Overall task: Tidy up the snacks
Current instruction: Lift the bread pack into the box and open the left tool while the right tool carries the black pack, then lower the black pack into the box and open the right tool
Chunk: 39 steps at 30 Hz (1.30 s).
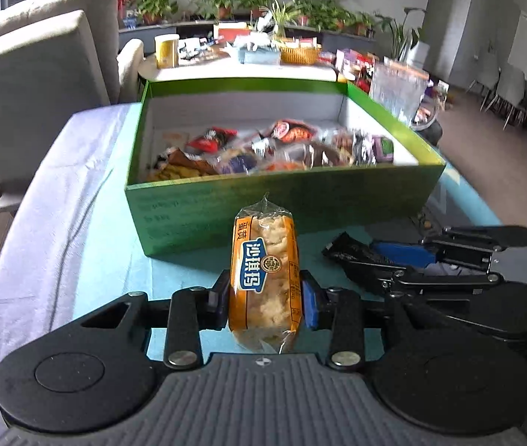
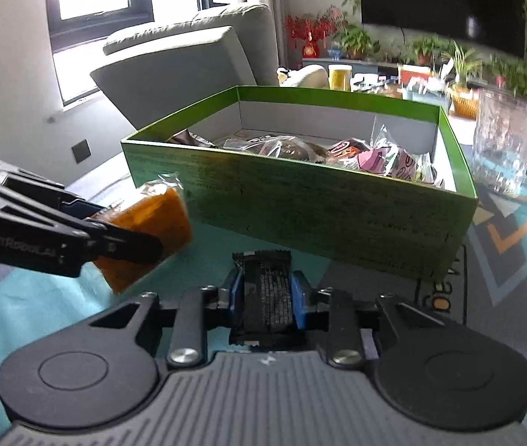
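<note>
One glass mug beside green box; sofa behind

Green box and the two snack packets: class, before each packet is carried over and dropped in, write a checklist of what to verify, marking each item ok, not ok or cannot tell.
1. Left tongs clamped on the orange packet: ok, pads press both sides.
2. Right tongs clamped on the black packet: ok.
3. Green box open at the top: ok, no lid on it.
4. Room left inside: ok, white floor bare at the far wall, snacks piled near the front.
5. Packets lifted above the box's front wall: not ok, both sit lower.
6. Glass mug clear of the path: cannot tell; it stands close beside the box.
</note>
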Motion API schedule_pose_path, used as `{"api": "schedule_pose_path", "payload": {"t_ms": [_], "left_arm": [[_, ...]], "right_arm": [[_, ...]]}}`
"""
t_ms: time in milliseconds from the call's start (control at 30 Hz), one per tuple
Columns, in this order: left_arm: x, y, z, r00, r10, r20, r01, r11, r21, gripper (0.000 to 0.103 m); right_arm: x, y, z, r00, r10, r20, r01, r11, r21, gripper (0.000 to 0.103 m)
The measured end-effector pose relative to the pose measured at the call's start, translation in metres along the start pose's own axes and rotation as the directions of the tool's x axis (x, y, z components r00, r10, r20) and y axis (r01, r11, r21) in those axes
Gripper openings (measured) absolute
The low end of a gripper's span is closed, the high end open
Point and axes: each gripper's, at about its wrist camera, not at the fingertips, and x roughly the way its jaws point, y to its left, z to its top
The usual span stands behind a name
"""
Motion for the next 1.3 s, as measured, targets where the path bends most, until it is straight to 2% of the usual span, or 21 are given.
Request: {"api": "schedule_pose_path", "payload": {"t_ms": [167, 333, 567, 767, 933, 1000, 1133, 1300], "left_arm": [[-0.02, -0.006, 0.01, 0.998, -0.023, 0.067, 0.022, 1.0, 0.009, 0.034], [-0.042, -0.013, 0.03, 0.985, -0.057, 0.16, 0.053, 0.998, 0.033, 0.034], [-0.037, -0.013, 0.074, 0.966, -0.009, 0.259, -0.001, 0.999, 0.039, 0.034], [0.002, 0.003, 0.108, 0.965, 0.043, 0.258, -0.042, 0.999, -0.01, 0.034], [0.036, 0.013, 0.113, 0.986, 0.09, 0.137, -0.083, 0.995, -0.06, 0.036], [0.038, 0.013, 0.106, 0.99, 0.071, 0.124, -0.065, 0.997, -0.051, 0.038], [0.03, 0.01, 0.096, 0.987, 0.055, 0.151, -0.053, 0.998, -0.016, 0.046], [0.02, 0.014, 0.092, 0.986, 0.055, 0.159, -0.048, 0.998, -0.047, 0.047]], "right_arm": [[-0.021, 0.002, 0.005, 0.999, -0.02, 0.048, 0.019, 1.0, 0.018, 0.028], [-0.047, 0.004, 0.022, 0.987, -0.03, 0.161, 0.028, 0.999, 0.014, 0.028], [-0.05, -0.005, 0.05, 0.962, -0.082, 0.259, 0.071, 0.996, 0.052, 0.028], [-0.048, -0.008, 0.055, 0.958, -0.083, 0.274, 0.07, 0.996, 0.058, 0.028], [-0.043, -0.013, 0.058, 0.96, -0.089, 0.267, 0.073, 0.995, 0.069, 0.028], [-0.042, -0.013, 0.058, 0.96, -0.091, 0.266, 0.075, 0.995, 0.069, 0.028], [-0.039, -0.015, 0.06, 0.958, -0.105, 0.265, 0.086, 0.993, 0.083, 0.028], [-0.036, -0.015, 0.064, 0.957, -0.112, 0.267, 0.091, 0.992, 0.089, 0.029]]}}
